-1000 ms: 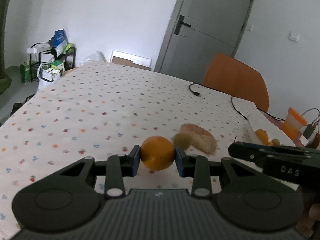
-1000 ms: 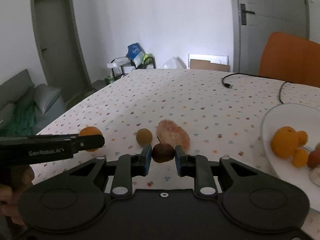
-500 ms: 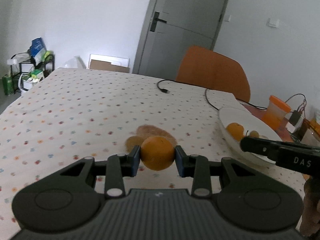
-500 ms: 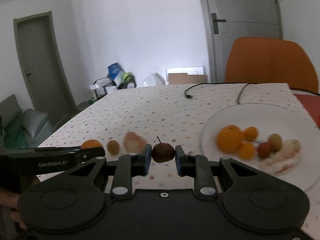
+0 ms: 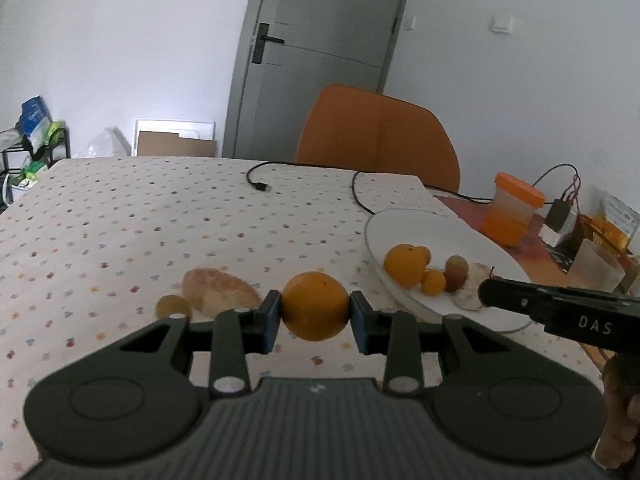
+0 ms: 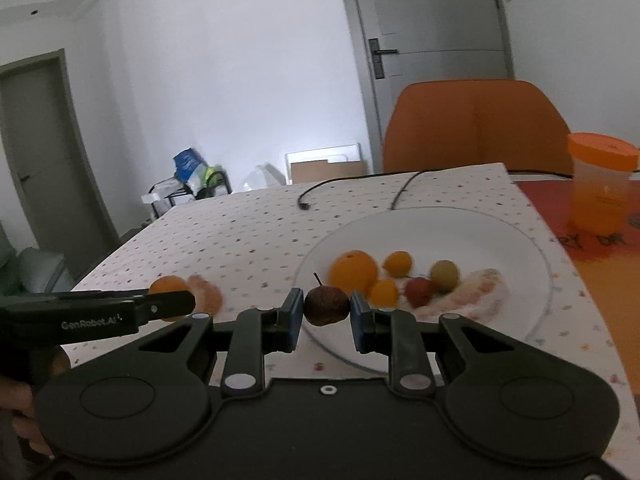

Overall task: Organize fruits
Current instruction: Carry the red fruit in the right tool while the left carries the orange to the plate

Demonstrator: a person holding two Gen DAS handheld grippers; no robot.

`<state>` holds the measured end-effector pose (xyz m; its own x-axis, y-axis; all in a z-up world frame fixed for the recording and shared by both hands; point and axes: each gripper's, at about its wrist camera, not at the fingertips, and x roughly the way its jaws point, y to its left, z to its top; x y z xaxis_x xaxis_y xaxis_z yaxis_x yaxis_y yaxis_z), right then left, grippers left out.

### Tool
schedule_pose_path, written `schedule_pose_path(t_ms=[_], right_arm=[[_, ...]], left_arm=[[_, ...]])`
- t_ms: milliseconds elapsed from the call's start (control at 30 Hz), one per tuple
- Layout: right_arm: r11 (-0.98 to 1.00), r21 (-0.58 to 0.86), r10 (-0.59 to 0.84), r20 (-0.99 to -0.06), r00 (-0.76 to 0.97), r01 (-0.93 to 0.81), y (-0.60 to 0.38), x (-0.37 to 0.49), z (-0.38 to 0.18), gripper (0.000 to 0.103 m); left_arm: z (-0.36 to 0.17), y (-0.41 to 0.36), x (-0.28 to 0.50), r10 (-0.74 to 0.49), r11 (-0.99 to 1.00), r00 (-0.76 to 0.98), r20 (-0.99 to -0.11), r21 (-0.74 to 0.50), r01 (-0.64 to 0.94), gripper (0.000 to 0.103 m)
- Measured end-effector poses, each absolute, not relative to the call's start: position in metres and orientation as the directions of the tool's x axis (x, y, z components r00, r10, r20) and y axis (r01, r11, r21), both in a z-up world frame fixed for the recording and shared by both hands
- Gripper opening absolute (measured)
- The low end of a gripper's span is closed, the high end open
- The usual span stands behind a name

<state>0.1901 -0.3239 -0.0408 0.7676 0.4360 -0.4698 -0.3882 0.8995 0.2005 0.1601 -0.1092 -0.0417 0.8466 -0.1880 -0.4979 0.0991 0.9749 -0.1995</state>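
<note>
1. On the far left of the desk (image 5: pixel 120 216), a small green-brown fruit (image 5: pixel 173 306) and a pale wedge of fruit (image 5: pixel 220 290) lie touching, not yet collected.
2. The left claw (image 5: pixel 315 312) is clamped on an orange (image 5: pixel 315 306), held clear of the desk and short of the plate (image 5: pixel 460 236). Advice: carry it over the near rim before lowering.
3. The right claw (image 6: pixel 326 307) is nearly closed on a small dark stemmed fruit (image 6: pixel 326 305), above the plate's near-left rim.
4. Fruit crowds the plate's middle; judged best to set each piece on bare white, low, before releasing, lest it roll.
5. The claws ride close; lower one at a time.
</note>
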Motion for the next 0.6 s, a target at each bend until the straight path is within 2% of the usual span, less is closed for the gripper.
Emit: schedule_pose_path(t_ms=[167,300,600], right_arm=[[0.911,0.214,0.413,-0.469,0.781,-0.353,-0.341,0.190,-0.045,0.024],[0.922,0.211,0.386,-0.455,0.802,-0.324,-0.353,0.187,-0.045,0.032],[0.934,0.244,0.348,-0.445,0.825,-0.262,-0.386,0.184,-0.047,0.032]], left_arm=[[-0.040,-0.121,0.165,-0.207,0.974,0.840,-0.501,-0.187,0.128,0.035],[-0.035,-0.134,0.169,-0.221,0.973,0.839,-0.498,-0.175,0.153,0.035],[-0.026,-0.160,0.178,-0.247,0.969,0.837,-0.489,-0.147,0.200,0.035]])
